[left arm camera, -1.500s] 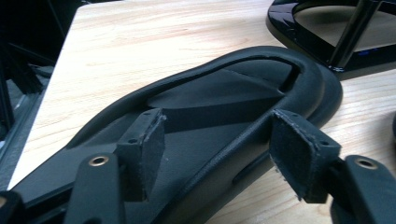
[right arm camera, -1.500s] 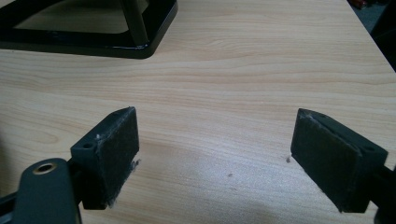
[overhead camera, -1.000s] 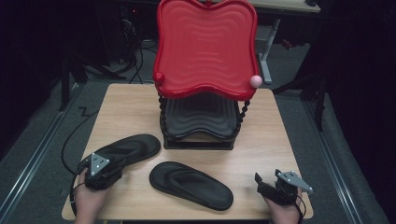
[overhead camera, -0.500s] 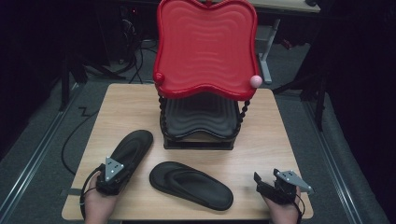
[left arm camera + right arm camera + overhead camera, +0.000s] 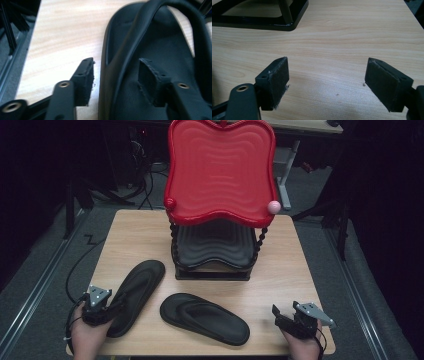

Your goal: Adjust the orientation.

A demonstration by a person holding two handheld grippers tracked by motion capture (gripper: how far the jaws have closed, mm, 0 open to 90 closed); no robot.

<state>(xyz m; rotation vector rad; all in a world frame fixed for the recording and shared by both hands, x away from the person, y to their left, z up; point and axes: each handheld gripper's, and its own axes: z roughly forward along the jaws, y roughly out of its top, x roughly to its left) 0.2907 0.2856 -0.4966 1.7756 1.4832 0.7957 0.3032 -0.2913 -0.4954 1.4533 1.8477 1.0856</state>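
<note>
1. The wooden table [image 5: 135, 235] carries everything, with its far middle taken by a two-tier stand.
2. The stand's red tray [image 5: 220, 170] sits on top, above a black tray [image 5: 212, 245] on beaded posts.
3. Two black flip-flops lie on the near half: the left flip-flop [image 5: 135, 292] runs diagonally beside the stand's left corner, and the right flip-flop [image 5: 205, 317] lies in the middle, apart from it.
4. The left gripper [image 5: 107, 307] is at the heel end of the left flip-flop; its jaws have just been opening and stand apart, straddling the sole's edge without pressing it, one pad over the table and one above the sole.
5. The right gripper [image 5: 280, 317] rests at the near right corner, jaws wide open over bare wood.
</note>
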